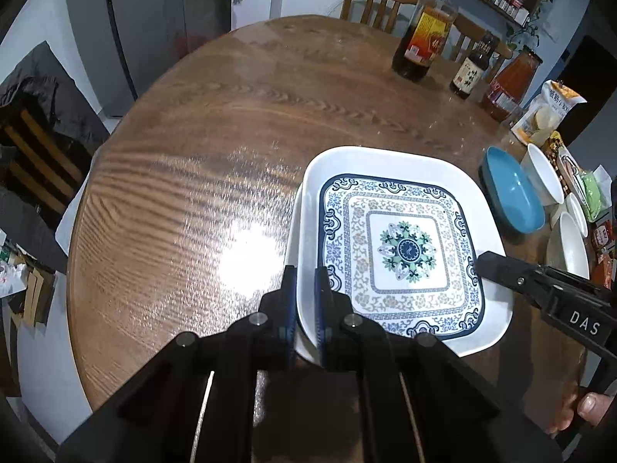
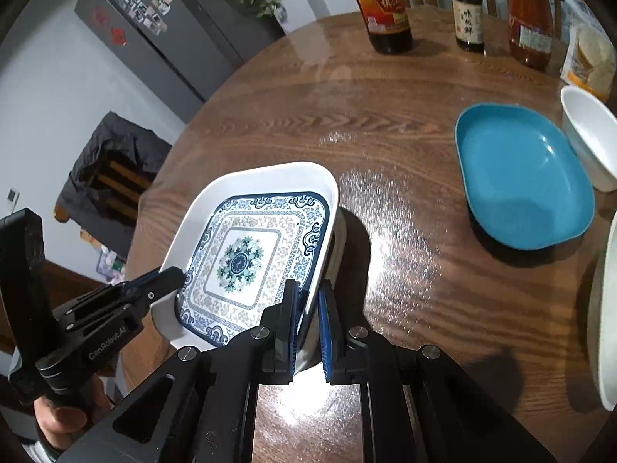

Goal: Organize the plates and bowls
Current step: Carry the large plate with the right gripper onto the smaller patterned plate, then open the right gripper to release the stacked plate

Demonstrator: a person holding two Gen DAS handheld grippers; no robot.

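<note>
A square white plate with a blue floral pattern (image 1: 401,247) rests on the round wooden table (image 1: 216,177), seemingly on top of another white dish. My left gripper (image 1: 306,289) is shut on its left rim. My right gripper (image 2: 308,301) is shut on its right rim; it also shows in the left wrist view (image 1: 486,262). The plate shows in the right wrist view (image 2: 246,254), where my left gripper (image 2: 169,276) reaches in from the left. A blue bowl (image 2: 520,177) sits to the right, with white bowls (image 2: 590,135) beyond it.
Sauce bottles (image 1: 428,27) and a snack bag (image 1: 547,115) stand at the table's far right. More white bowls (image 1: 570,247) and packets crowd the right edge. Chairs (image 1: 370,0) stand behind the table. A fridge (image 1: 127,31) is at the far left.
</note>
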